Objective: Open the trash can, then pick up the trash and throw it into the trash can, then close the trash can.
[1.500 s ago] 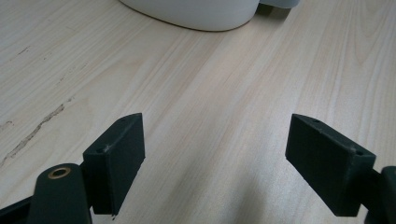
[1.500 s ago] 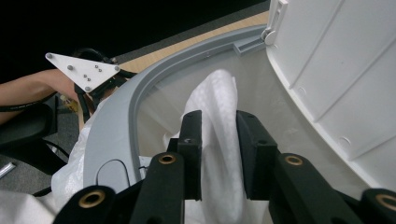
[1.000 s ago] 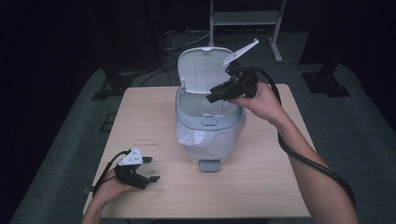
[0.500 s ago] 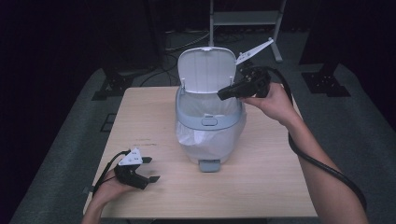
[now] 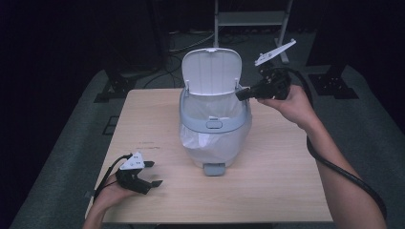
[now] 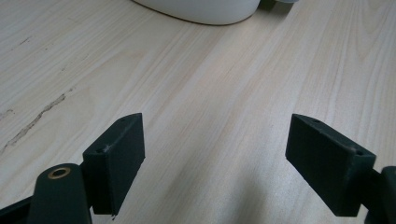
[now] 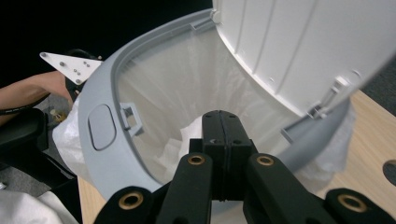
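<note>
Standing at the middle of the worktop (image 5: 267, 191), the grey pedal bin (image 5: 215, 138) has its lid (image 5: 211, 70) raised upright at the far side and a white liner bag (image 7: 187, 93) fitted inside the rim. The right hand-held gripper (image 5: 241, 94) is held above the bin's right rim, jaws pressed together on nothing. The left hand-held gripper (image 5: 152, 173) lies at the near left corner, jaws spread wide and empty.

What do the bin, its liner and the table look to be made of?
Bin: seemingly moulded plastic, matt blue-grey, with ribs inside the raised lid. Liner: thin translucent white plastic film, crinkled. Table: pale wood or wood-look laminate, going by its grain lines; can't say which.
</note>
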